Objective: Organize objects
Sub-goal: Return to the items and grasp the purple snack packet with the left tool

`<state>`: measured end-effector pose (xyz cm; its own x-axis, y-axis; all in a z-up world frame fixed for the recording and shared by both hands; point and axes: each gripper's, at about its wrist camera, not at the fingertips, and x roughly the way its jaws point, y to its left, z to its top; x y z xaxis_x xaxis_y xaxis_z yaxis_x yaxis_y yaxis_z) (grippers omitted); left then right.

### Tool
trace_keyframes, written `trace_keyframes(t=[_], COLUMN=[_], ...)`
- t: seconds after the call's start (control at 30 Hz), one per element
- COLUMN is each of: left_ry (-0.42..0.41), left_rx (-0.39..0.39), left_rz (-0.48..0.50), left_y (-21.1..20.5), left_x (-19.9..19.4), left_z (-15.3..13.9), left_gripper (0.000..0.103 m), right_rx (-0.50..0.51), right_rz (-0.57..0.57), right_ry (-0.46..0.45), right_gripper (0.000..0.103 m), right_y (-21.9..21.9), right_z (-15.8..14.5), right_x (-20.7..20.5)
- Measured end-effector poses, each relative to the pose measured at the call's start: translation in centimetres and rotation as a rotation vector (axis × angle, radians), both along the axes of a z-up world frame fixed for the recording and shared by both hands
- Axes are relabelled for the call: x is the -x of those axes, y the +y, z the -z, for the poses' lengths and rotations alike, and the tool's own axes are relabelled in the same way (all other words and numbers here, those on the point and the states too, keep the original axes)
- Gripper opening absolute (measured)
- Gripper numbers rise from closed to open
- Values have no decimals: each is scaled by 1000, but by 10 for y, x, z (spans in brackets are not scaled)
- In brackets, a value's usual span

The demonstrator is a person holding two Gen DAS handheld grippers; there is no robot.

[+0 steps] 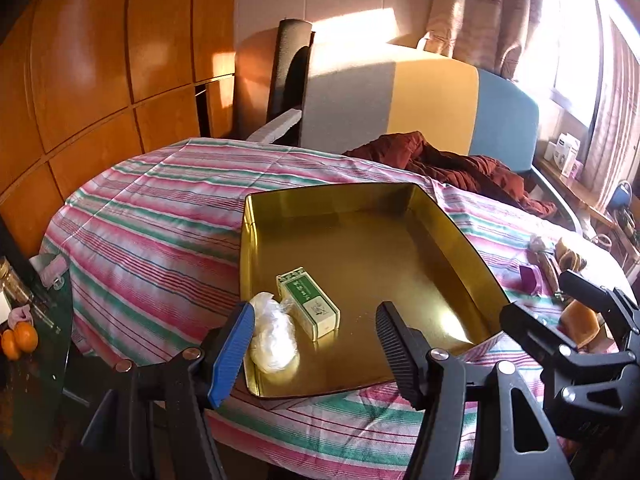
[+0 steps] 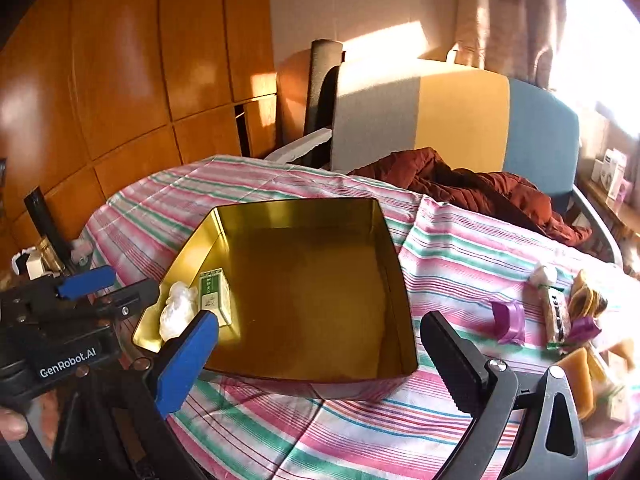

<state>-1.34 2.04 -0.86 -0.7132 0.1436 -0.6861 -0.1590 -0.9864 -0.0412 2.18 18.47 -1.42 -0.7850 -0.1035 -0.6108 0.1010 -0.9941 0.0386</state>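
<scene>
A gold metal tray (image 1: 332, 196) (image 2: 296, 212) lies on the striped tablecloth (image 1: 152, 216). In its near left corner are a green and white box (image 1: 308, 302) (image 2: 214, 292) and a crumpled white plastic bag (image 1: 274, 336) (image 2: 176, 310). My left gripper (image 1: 314, 354) hovers over that corner, open, with nothing in its jaws; it also shows at the left edge as the left gripper (image 2: 108, 292). My right gripper (image 2: 320, 360) stands wide open and empty over the tray's near edge. To the right lie loose items: a purple ribbon (image 2: 508, 322), wrapped snacks (image 2: 556, 312) and tan pieces (image 2: 576, 376).
A maroon jacket (image 1: 460, 164) lies on a chair with a grey, yellow and blue back (image 1: 436, 100) behind the table. Oranges (image 1: 18, 340) and a jar (image 1: 14, 284) sit on a glass side table at the left. Wooden cabinets (image 1: 100, 60) line the wall.
</scene>
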Motion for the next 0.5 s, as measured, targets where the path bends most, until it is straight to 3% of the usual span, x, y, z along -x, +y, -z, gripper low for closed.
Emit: trace_keyframes(t=[0.33,0.5], left_ry=[-24,-47], left_rx=[9,-43], left_rz=[65,92], left_y=[19,20], left_x=[-2,-1], left_z=[4,7], left_gripper=[64,64], right_rx=[21,31], right_rz=[91,141], right_ry=[-25,-45], right_gripper=[102,102], right_y=[38,58], right_z=[8,14], right_x=[-7,-9])
